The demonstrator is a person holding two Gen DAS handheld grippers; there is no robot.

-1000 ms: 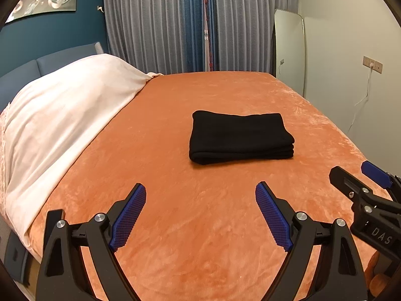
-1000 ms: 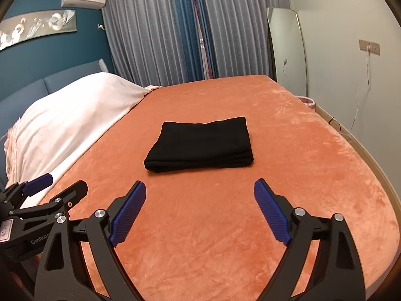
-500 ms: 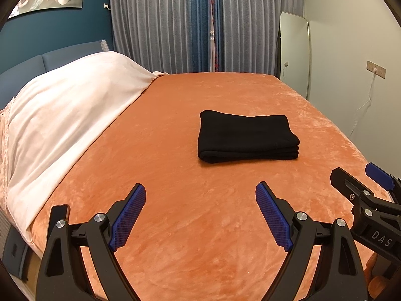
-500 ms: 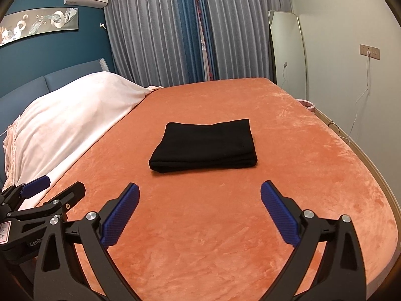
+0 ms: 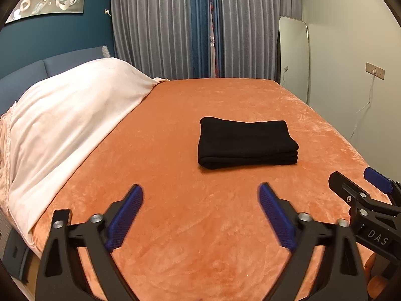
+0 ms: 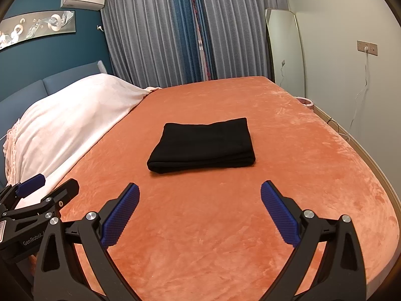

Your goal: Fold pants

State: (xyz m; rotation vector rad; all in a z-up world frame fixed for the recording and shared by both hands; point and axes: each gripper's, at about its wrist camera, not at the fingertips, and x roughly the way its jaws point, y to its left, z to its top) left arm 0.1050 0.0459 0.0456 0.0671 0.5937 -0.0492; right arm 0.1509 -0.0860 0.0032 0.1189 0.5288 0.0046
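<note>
Both grippers have eased back, left gripper opening wider, right gripper spread and empty, so only a careless nudge could topple the folded pants mid-bed.

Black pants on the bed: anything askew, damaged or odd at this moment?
Nothing stands out. The black pants lie folded in a neat stack on the orange blanket. The left gripper, jaws opening, and the right gripper are both empty, short of the pants.
</note>
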